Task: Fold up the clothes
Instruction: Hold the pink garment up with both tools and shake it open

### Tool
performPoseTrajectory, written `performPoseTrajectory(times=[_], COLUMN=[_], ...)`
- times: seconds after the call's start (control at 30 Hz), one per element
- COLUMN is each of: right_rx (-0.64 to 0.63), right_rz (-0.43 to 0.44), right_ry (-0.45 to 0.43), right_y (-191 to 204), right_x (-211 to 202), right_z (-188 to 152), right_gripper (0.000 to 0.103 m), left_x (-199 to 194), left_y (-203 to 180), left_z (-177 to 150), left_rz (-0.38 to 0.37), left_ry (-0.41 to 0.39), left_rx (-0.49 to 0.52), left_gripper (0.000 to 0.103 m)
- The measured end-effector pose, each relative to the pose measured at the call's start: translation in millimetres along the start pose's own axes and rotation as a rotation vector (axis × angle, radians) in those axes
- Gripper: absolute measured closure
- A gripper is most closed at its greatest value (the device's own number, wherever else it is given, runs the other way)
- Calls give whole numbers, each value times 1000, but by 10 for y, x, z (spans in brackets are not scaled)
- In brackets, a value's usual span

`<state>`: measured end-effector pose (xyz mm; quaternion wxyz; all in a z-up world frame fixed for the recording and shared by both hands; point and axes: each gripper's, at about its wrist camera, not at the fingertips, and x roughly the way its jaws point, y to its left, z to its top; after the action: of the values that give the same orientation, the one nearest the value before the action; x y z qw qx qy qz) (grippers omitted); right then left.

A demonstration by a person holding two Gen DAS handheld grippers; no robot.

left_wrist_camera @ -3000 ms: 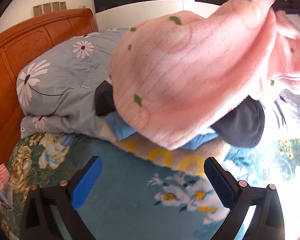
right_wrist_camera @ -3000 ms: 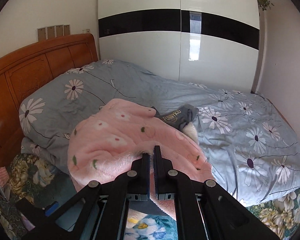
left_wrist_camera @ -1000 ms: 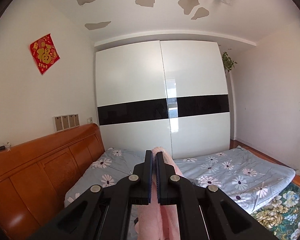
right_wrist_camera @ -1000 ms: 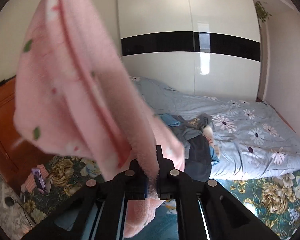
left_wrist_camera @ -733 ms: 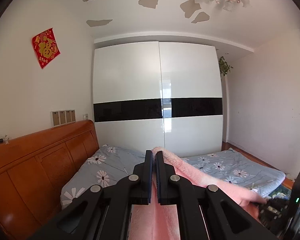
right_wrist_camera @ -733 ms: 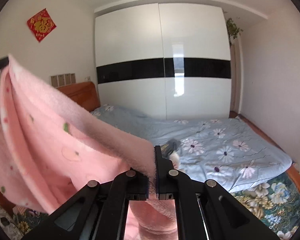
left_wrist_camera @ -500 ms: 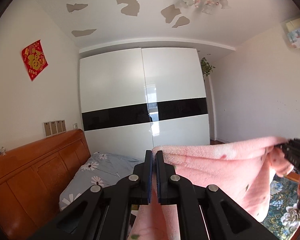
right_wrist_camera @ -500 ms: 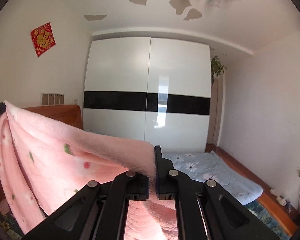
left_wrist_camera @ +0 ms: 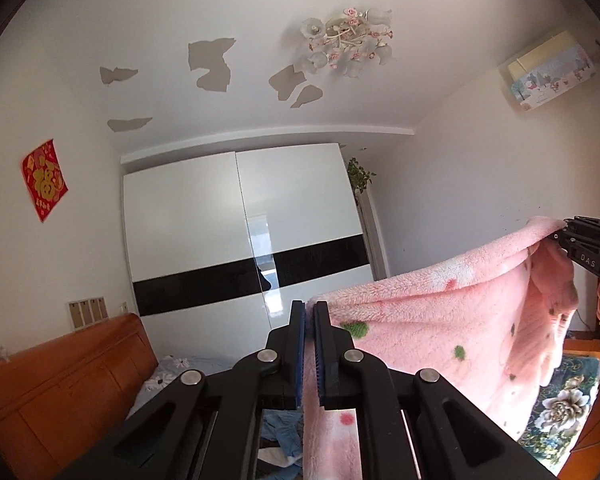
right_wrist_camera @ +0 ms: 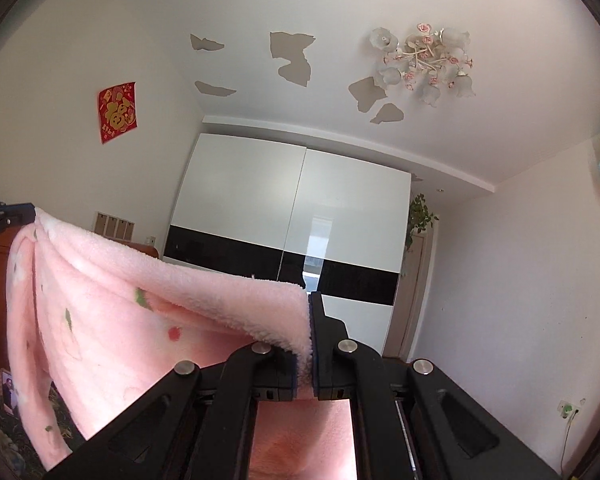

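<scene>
A fluffy pink garment [left_wrist_camera: 452,320] with small green and red spots is held up in the air, stretched between both grippers. My left gripper [left_wrist_camera: 309,312] is shut on one top corner of it. My right gripper [right_wrist_camera: 309,304] is shut on the other corner and shows at the right edge of the left wrist view [left_wrist_camera: 580,240]. In the right wrist view the pink garment [right_wrist_camera: 120,328] sags to the left, where the left gripper [right_wrist_camera: 4,216] holds it. The cloth hangs below both grippers.
A white wardrobe with a black band [left_wrist_camera: 252,248] fills the far wall. A wooden headboard [left_wrist_camera: 60,380] and the bed with a daisy quilt [left_wrist_camera: 172,364] lie low left. A pile of clothes [left_wrist_camera: 284,432] shows under the left gripper. A chandelier [right_wrist_camera: 420,64] hangs overhead.
Both grippers have risen and tilted upward, and moved apart, so the pink garment is now spread wider between them. The bed has dropped almost out of the right wrist view.
</scene>
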<state>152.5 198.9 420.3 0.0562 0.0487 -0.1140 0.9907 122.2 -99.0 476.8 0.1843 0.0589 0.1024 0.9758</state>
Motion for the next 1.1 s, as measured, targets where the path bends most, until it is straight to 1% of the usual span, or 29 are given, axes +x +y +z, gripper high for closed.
performPoseTrajectory(times=[0.07, 0.1, 0.17, 0.2, 0.27, 0.3, 0.4, 0.43, 0.5, 0.57, 0.63, 0.7, 0.73, 0.8, 0.87, 0.9, 0.93, 0.97, 1.0, 1.1], right_rx=[10, 38, 80, 94, 98, 99, 105, 108, 139, 174, 185, 178, 174, 166, 160, 158, 160, 165, 170, 170], right_rz=[-4, 16, 54, 71, 66, 63, 55, 52, 42, 31, 17, 0, -9, -26, -40, -46, -48, -50, -52, -55], right_ry=[41, 84, 189, 247, 348, 399, 550, 598, 646, 668, 685, 698, 704, 716, 730, 736, 742, 748, 753, 767], right_y=[-69, -139, -203, -204, -177, -164, -123, -118, -217, -331, -429, -515, -559, -645, -710, -734, -750, -756, -760, -724], right_x=[90, 178, 431, 582, 837, 965, 1347, 1467, 1593, 1632, 1621, 1573, 1548, 1500, 1452, 1429, 1404, 1383, 1362, 1310], right_z=[-122, -245, -571, -767, -1201, -1418, -2070, -2276, -2503, -2651, -2746, -2804, -2832, -2889, -2934, -2952, -2970, -2990, -3010, -3045], right_gripper=[98, 98, 98, 98, 98, 98, 98, 98, 99, 99, 99, 99, 99, 99, 99, 99, 99, 99, 99, 99], left_x=[201, 310, 668, 855, 1222, 1374, 1701, 1747, 1802, 1840, 1772, 1705, 1647, 1559, 1474, 1432, 1409, 1389, 1377, 1347], left_y=[96, 148, 229, 217, 163, 118, -131, -247, -534, -822, -1106, -1246, -1264, -1227, -1185, -1164, -1154, -1145, -1146, -1172], left_z=[-124, -193, -506, -723, -1206, -1476, -2285, -2553, -3053, -3539, -3987, -4365, -4512, -4724, -4931, -5034, -5114, -5188, -5253, -5436], left_rz=[-13, -22, -67, -78, -100, -123, -194, -232, -297, -353, -392, -424, -453, -523, -595, -630, -640, -645, -668, -743], left_ry=[45, 70, 156, 211, 327, 382, 553, 601, 699, 796, 893, 987, 1024, 1074, 1121, 1144, 1158, 1170, 1183, 1225], left_rx=[-44, -68, -154, -179, -225, -258, -334, -356, -368, -367, -375, -395, -420, -506, -594, -639, -668, -694, -724, -820], left_gripper=[98, 98, 99, 99, 99, 99, 99, 99, 100, 99, 99, 99, 99, 98, 88, 65, 44, 38, 37, 37])
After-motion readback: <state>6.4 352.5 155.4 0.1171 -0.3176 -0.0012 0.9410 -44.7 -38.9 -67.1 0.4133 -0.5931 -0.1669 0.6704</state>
